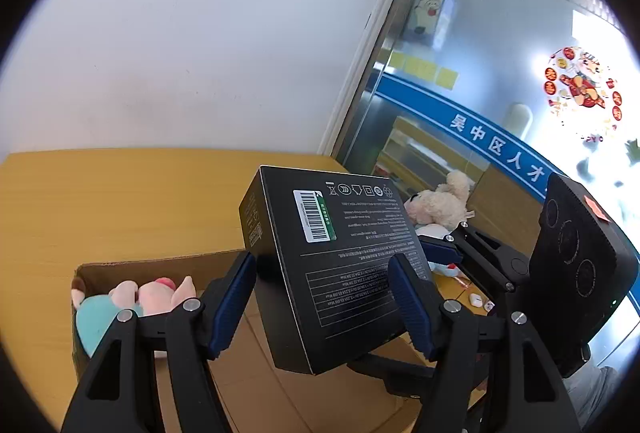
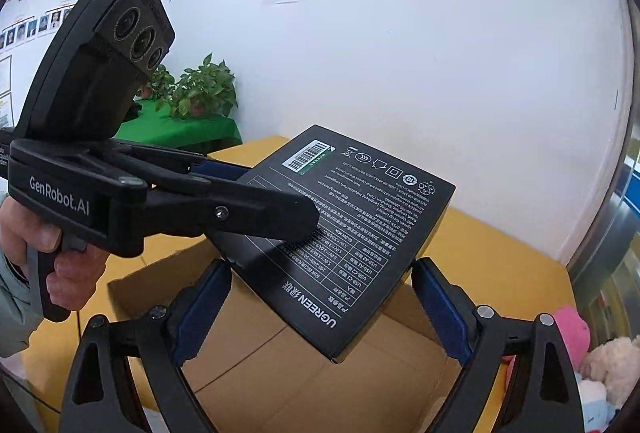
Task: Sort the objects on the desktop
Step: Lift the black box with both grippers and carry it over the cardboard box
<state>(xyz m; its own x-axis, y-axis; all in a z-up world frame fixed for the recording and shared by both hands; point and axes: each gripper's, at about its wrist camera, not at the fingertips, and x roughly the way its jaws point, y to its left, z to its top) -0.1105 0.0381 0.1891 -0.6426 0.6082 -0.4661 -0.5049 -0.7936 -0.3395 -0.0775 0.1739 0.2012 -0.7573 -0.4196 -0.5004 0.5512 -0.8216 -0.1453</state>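
Observation:
A flat black carton (image 1: 340, 265) with white print and a barcode label hangs tilted in the air over an open cardboard box (image 1: 100, 269). My left gripper (image 1: 322, 267) is shut on the carton, its blue pads pressing on two opposite sides. The right gripper (image 2: 322, 269) is shut on the same black carton (image 2: 352, 217) across its width. In the right wrist view, one of the left gripper's fingers (image 2: 280, 213) lies along the carton's top face, with a hand on the handle. The cardboard box (image 2: 132, 289) sits open directly below.
A pink and teal plush (image 1: 148, 297) lies in the cardboard box's left end. A cream plush (image 1: 444, 201) and small white bits (image 1: 476, 299) sit on the yellow table (image 1: 120, 201) by a glass partition (image 1: 480, 73). Pink and cream plush toys (image 2: 588, 345) lie to the right. A potted plant (image 2: 204, 85) stands behind.

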